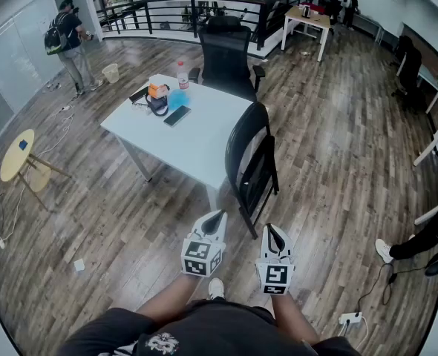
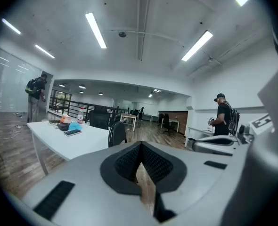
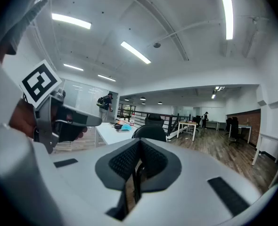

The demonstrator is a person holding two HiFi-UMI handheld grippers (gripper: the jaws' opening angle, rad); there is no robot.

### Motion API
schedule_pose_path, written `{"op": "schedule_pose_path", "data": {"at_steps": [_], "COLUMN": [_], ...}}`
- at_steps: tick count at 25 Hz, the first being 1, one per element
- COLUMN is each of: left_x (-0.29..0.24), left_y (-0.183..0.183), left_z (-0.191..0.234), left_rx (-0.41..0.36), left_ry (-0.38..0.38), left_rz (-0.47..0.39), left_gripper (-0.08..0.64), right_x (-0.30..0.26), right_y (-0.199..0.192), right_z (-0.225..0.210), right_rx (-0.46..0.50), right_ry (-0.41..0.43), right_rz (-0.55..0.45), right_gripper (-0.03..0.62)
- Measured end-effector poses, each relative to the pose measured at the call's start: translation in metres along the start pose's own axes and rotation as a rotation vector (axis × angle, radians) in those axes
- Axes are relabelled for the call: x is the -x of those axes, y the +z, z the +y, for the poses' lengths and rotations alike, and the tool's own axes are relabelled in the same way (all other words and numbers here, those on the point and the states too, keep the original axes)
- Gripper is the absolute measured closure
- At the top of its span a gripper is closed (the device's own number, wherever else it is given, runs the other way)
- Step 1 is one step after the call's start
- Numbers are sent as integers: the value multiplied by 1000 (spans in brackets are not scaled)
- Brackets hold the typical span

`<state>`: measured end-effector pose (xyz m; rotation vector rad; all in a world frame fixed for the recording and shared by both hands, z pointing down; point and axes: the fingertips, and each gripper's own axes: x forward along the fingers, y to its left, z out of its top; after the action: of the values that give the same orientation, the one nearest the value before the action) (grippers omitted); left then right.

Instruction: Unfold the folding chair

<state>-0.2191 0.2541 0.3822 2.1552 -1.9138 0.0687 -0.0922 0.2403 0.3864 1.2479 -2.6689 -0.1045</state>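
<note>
The folding chair (image 1: 252, 165), folded, seems propped against the table (image 1: 204, 147) to stand. Left gripper (image 1: 217, 216) and right gripper (image 1: 270, 231) hover short of it, jaws pressed together, empty.

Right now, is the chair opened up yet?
Not yet; nothing is done. The folding chair stands folded beside the white table. Nothing is in hand: the left gripper and right gripper are both shut, empty, short of the chair. Left to do: reach it, grip it, swing the seat open.
</note>
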Motion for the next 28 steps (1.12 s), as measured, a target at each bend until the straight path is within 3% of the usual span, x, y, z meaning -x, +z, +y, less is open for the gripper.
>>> {"op": "schedule_pose_path", "data": {"at_steps": [8,14,22,28], "left_x": [-43,-79,-163,-224], "left_y": [9,12,28,38], "left_z": [44,76,115,138], "left_rx": [4,-25,-30,-54], "left_ry": [-47,-23,25,94], "left_rz": [25,49,76,103], "left_gripper": [555,555,555,554], "right_x": [-56,-99,-195,-265], "right_y": [-9,-21,-34,-67], "right_z": [-5,-24,-46,-70], "right_rx": [-8,-32,-74,-116], "right_ry": [-49,-82,9,39], "right_rz": [51,83,70,159], "right_gripper": [578,577,577,577]}}
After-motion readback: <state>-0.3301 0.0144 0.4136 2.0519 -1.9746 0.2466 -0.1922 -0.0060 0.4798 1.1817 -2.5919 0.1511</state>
